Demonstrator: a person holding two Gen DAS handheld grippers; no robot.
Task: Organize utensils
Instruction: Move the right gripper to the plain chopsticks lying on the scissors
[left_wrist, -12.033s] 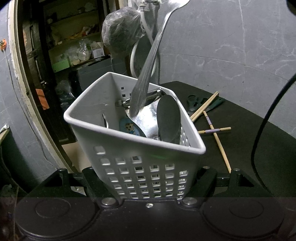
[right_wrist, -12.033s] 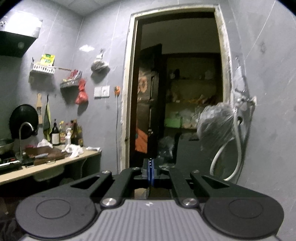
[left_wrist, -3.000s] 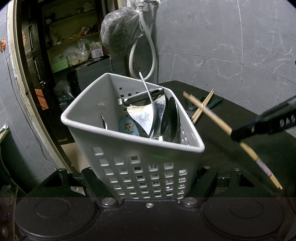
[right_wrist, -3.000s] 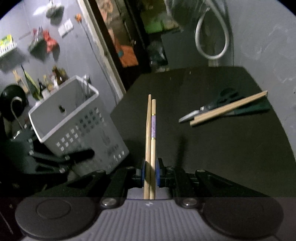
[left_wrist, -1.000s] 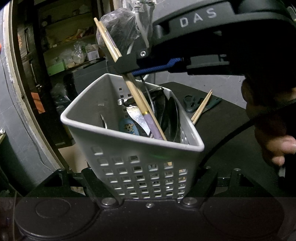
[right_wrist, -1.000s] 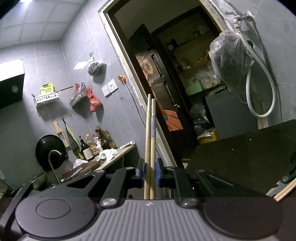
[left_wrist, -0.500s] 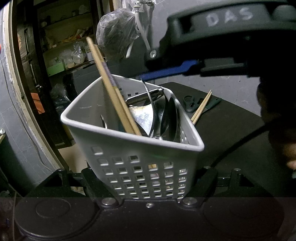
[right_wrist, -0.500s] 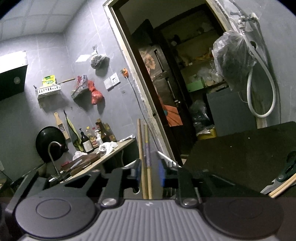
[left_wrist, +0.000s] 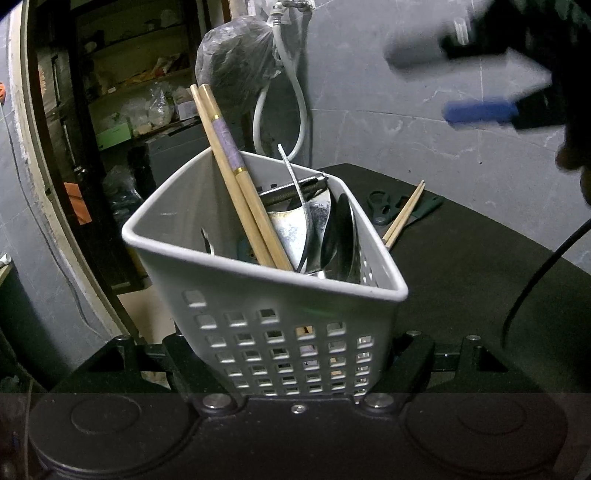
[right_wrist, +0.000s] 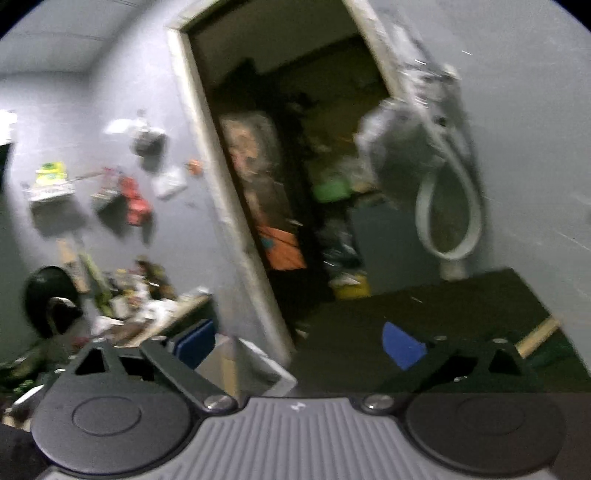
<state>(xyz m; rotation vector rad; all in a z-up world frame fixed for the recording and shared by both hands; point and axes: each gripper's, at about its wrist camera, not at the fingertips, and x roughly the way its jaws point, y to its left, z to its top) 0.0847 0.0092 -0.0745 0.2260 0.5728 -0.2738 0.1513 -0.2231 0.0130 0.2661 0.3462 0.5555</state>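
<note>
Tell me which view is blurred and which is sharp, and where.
Left wrist view: the white basket and the chopsticks in it are sharp; only the right gripper, top right, is smeared. Right wrist view: blurred throughout, doorway and wall clutter included; dim light in both.

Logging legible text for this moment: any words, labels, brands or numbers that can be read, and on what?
None can be read.
Right gripper, jaws opening with nothing between them: any casing marking is smeared by motion blur.
Emblem on its grey housing: a symbol, too small to read.
Yellow-green packet on the wall shelf: blurred.
White basket held by the left gripper: no print visible.
</note>
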